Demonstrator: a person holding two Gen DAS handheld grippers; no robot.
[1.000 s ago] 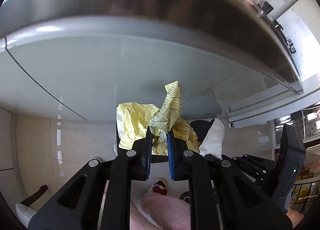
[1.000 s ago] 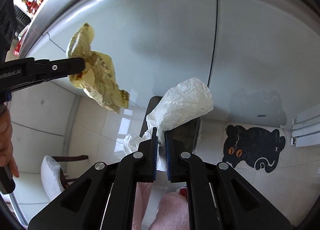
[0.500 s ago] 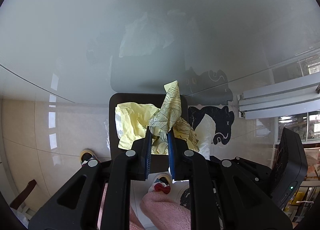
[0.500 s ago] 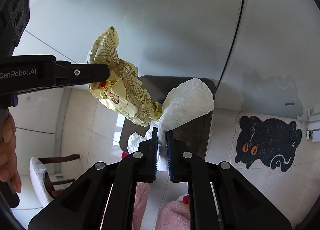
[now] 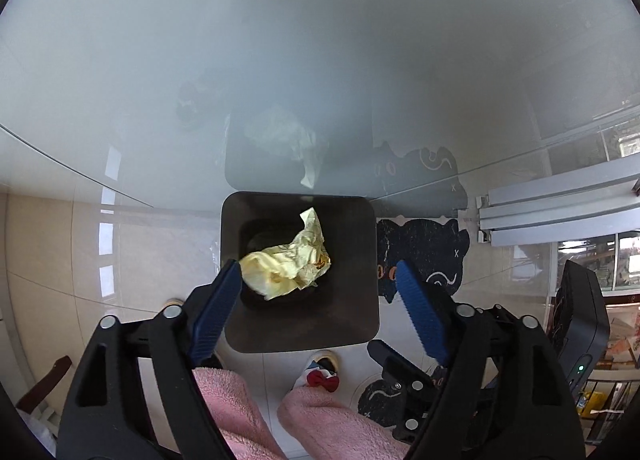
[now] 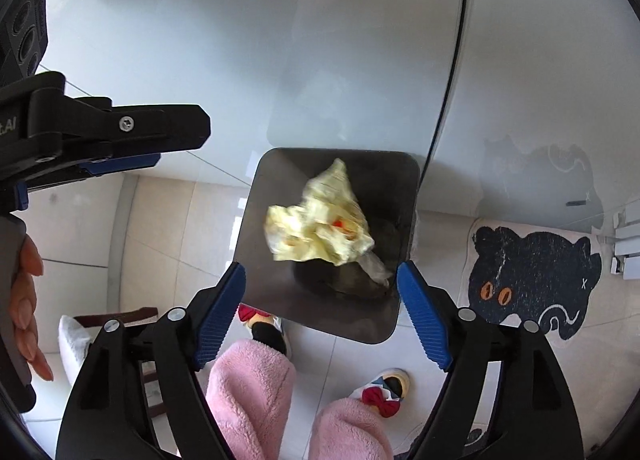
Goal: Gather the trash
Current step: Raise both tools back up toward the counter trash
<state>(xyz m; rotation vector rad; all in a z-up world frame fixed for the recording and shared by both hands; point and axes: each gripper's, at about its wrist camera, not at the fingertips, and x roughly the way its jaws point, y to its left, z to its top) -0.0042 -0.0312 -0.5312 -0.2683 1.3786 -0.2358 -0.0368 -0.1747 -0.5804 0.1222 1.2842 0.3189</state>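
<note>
A dark square trash bin (image 5: 360, 324) stands on the tiled floor below me; it also shows in the right wrist view (image 6: 264, 188). A crumpled yellow wrapper (image 5: 288, 264) is inside its opening; in the right wrist view the wrapper (image 6: 316, 220) is blurred. A pale crumpled paper (image 6: 374, 266) lies under it in the bin. My left gripper (image 5: 318, 288) is open and empty above the bin. My right gripper (image 6: 320, 292) is open and empty above the bin. The left gripper also shows in the right wrist view (image 6: 120, 144), at the left.
A glossy grey cabinet front (image 5: 320, 60) rises behind the bin. A black cat-shaped mat (image 6: 536, 272) lies on the floor to the right. The person's pink-trousered legs (image 6: 256, 396) and slippers (image 6: 380, 392) stand just before the bin.
Both grippers have opened over the bin. The yellow wrapper and the white paper have dropped out of them into the bin.
</note>
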